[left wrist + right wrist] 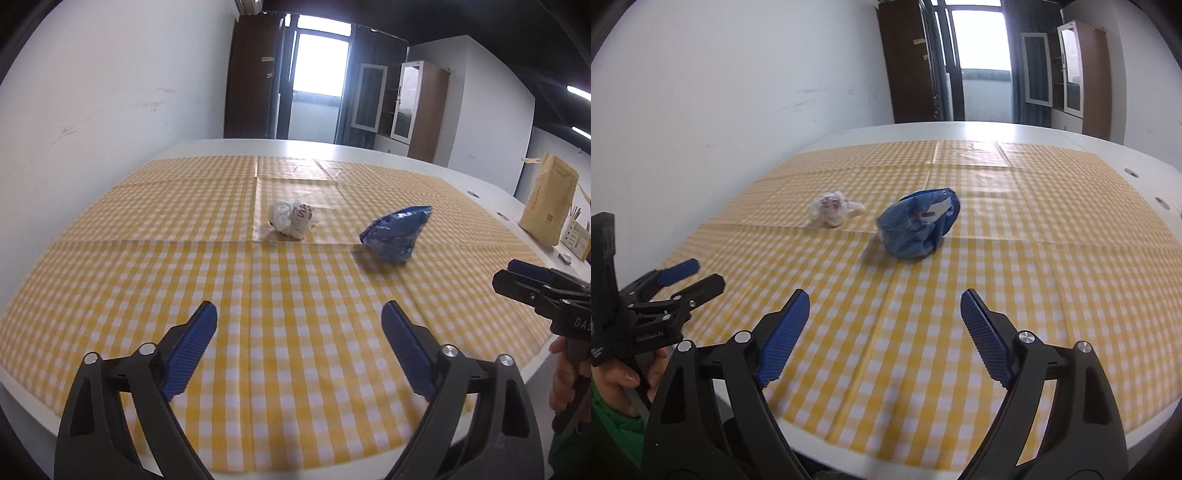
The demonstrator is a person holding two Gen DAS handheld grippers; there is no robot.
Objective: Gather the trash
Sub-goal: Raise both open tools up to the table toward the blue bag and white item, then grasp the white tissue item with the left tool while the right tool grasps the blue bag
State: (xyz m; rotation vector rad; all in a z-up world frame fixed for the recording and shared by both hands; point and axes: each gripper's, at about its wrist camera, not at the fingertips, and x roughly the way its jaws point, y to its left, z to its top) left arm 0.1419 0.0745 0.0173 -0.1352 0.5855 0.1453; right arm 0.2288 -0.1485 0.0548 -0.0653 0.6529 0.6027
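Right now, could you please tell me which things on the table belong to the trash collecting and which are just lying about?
For the job:
- crumpled white wrapper
- crumpled blue packet
- left hand-held gripper, open
- right hand-held gripper, open

Just lying about:
- brown paper bag
- small box beside it
- checked tablecloth

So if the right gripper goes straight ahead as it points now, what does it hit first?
Probably the blue bag: it lies nearly dead ahead of the open right gripper, with only bare cloth between. The white wad sits left of that line.
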